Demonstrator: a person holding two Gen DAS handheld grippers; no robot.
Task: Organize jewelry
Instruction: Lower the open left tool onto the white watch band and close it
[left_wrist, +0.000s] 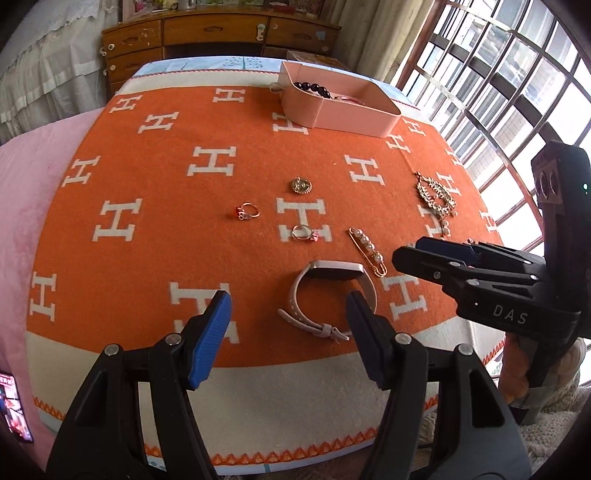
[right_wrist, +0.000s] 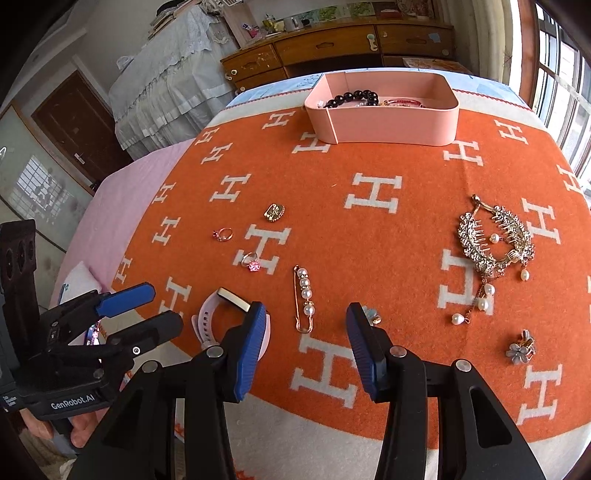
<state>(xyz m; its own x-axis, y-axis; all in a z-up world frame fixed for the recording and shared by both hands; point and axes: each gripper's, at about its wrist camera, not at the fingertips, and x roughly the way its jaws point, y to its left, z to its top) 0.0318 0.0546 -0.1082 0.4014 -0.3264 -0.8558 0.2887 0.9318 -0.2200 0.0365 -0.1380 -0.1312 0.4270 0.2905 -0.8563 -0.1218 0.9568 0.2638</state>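
A pink box at the far side of the orange blanket holds a black bead bracelet. Loose on the blanket lie a pink smartwatch, a pearl pin, two rings, a gold brooch, a crystal hair comb and flower earrings. My left gripper is open just before the watch. My right gripper is open near the pin.
A wooden dresser stands behind the table. A window grille is at the right. Pink bedding lies left of the blanket. The blanket's front edge is close below my left gripper.
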